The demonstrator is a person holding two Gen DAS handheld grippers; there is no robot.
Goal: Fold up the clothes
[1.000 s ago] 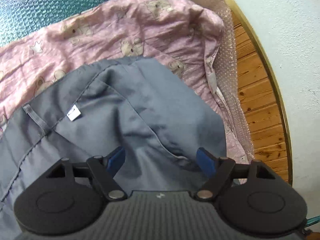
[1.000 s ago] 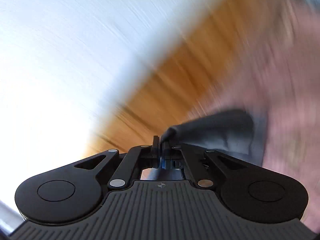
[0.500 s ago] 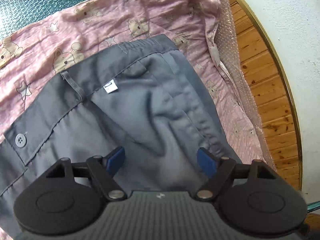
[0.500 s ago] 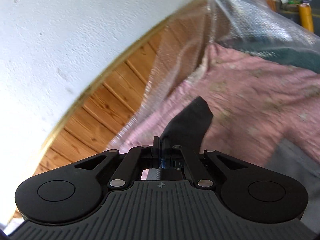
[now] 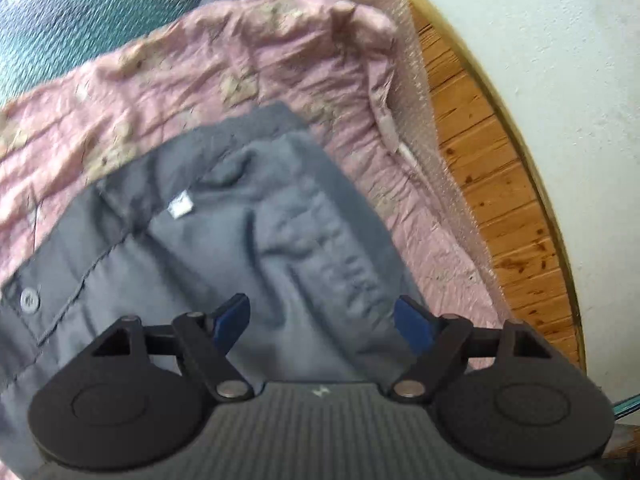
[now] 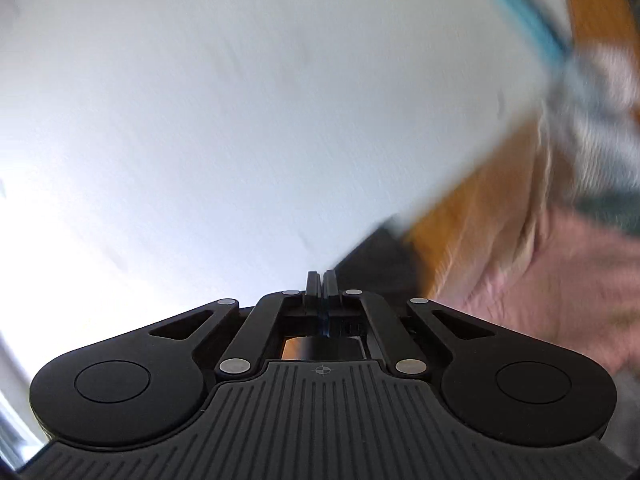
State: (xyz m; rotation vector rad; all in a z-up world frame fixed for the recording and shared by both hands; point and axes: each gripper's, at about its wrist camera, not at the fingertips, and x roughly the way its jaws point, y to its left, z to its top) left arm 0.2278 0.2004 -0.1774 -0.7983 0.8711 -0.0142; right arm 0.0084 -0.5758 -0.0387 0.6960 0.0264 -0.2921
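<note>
Here, grey trousers [image 5: 256, 248] spread on the pink bear-print sheet [image 5: 248, 60], near its right edge — left gripper [image 5: 322, 320] above, jaws wide, unladen; right gripper [image 6: 322, 284] pinched on dark cloth [image 6: 376, 264] — seemingly lifted for folding.

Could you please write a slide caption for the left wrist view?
Open left gripper above grey trousers on a pink sheet.

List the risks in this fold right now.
The right gripper is shut on only a dark corner of the grey trousers, and its view is motion-blurred: a fast swing could pull the cloth free. The left gripper hangs open above the trousers, pinning nothing, so they may slide over the pink sheet.
</note>
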